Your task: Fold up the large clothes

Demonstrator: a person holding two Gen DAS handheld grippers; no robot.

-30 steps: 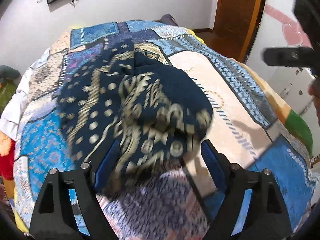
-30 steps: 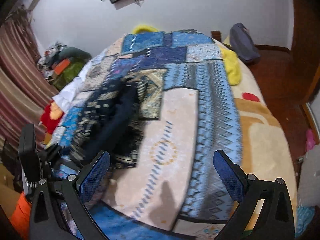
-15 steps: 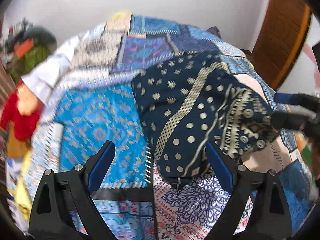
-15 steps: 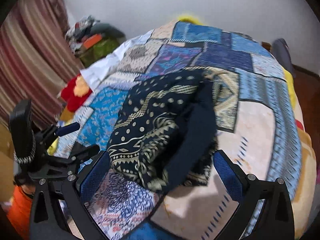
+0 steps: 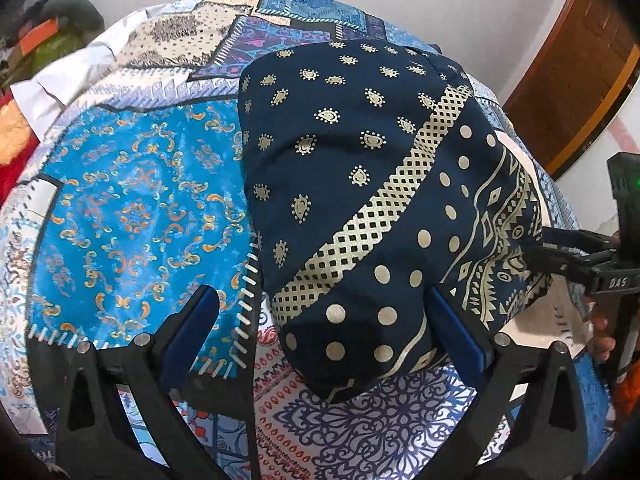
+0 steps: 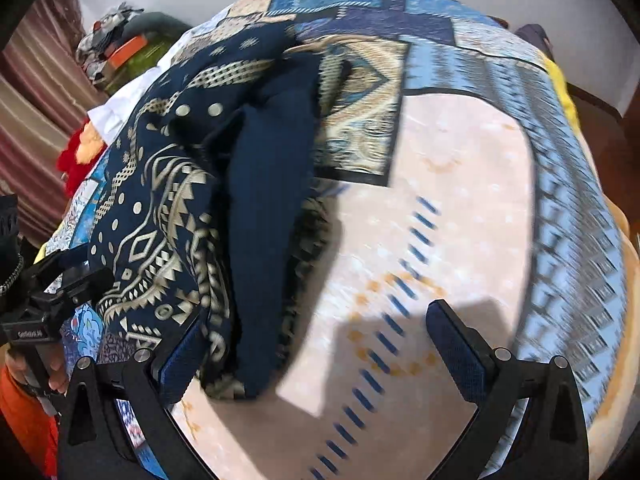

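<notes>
Both grippers, left (image 5: 320, 332) and right (image 6: 316, 344), gape wide, empty; bunched navy garment (image 5: 360, 184) mid-frame on bedspread (image 5: 132, 208) — pinch corners, spread flat first.

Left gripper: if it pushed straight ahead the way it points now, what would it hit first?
Probably the navy gold-printed garment: its near corner already lies between the open fingers of the left gripper, on the patchwork bedspread. Depth is hard to judge.

The navy garment (image 5: 360, 200) is hiding the bedspread (image 6: 460, 220) beneath; motion is blurring the right wrist view.
</notes>
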